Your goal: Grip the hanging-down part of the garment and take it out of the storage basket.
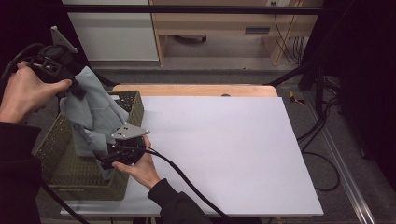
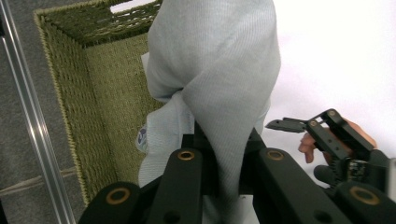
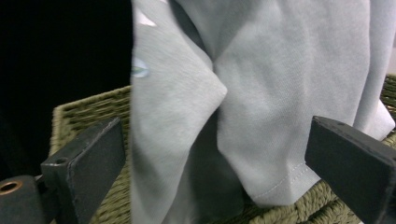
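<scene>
Over the woven basket [image 1: 60, 140] at the left edge of the white table top [image 1: 224, 154], a pale grey-blue sweatshirt [image 1: 93, 116] hangs in folds, its lower part still down inside the basket. The left gripper [image 1: 77, 88], raised above the basket's far left corner, is clamped tight on the sweatshirt's top bunch. The right gripper [image 1: 105, 161], at the basket's table-side rim, has its jaws wide apart, with the hanging fabric between them but not pinched.
</scene>
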{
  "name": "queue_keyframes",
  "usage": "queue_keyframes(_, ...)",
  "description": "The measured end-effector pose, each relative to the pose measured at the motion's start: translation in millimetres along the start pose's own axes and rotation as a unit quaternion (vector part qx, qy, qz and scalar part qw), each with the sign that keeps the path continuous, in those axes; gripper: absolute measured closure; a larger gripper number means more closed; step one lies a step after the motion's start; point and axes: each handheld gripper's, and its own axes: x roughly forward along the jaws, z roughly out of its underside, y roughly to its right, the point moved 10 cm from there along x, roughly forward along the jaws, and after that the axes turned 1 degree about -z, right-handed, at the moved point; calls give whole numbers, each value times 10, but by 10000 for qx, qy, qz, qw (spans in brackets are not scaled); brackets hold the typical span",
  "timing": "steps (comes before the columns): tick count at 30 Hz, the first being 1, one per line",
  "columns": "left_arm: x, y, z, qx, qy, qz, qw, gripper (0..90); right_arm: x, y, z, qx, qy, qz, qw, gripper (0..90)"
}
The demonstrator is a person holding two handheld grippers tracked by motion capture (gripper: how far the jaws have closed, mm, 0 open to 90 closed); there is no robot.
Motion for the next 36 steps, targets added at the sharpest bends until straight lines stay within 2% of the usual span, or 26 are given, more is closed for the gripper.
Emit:
queue_keyframes(1,-7,-8,9,-8,21,4,10000,827,49,12,20,45,-82,77,9999,53)
queue_keyframes(6,-20,-20,36,-8,11,25,10000,827,118,49,35,82,-114,192,9997,67)
queue_keyframes(9,-15,-25,47,-9,-3,45,10000,827,146,92,40,34,-101,242,9996,123)
queue_keyframes(12,-2,-21,53,5,-23,27,10000,827,174,118,66,-13,-143,284,9995,249)
queue_keyframes(13,-2,-18,53,18,-23,19,10000,827,185,140,75,-124,-142,324,9993,311)
queue_keyframes(14,-4,-10,54,22,-25,31,10000,827,183,130,89,-26,-208,302,9993,358)
queue_keyframes(16,-11,1,53,40,-24,35,10000,827,188,147,98,-43,-222,319,9992,512)
queue_keyframes(19,-23,22,50,60,-15,57,10000,827,184,177,94,-19,-230,319,9992,698)
queue_keyframes(22,-17,35,47,70,-10,52,10000,827,155,228,79,-43,-242,302,9992,835)
queue_keyframes(23,-15,35,45,79,-8,50,10000,827,145,223,77,12,-261,273,9993,842)
queue_keyframes(28,-8,30,42,78,2,59,10000,827,112,215,70,-61,-300,134,9994,852)
queue_keyframes(29,-8,25,42,77,18,43,10000,828,100,208,66,-12,-318,103,9994,853)
queue_keyframes(36,-8,0,58,57,62,50,10000,828,-40,223,-11,-97,-231,27,9997,857)
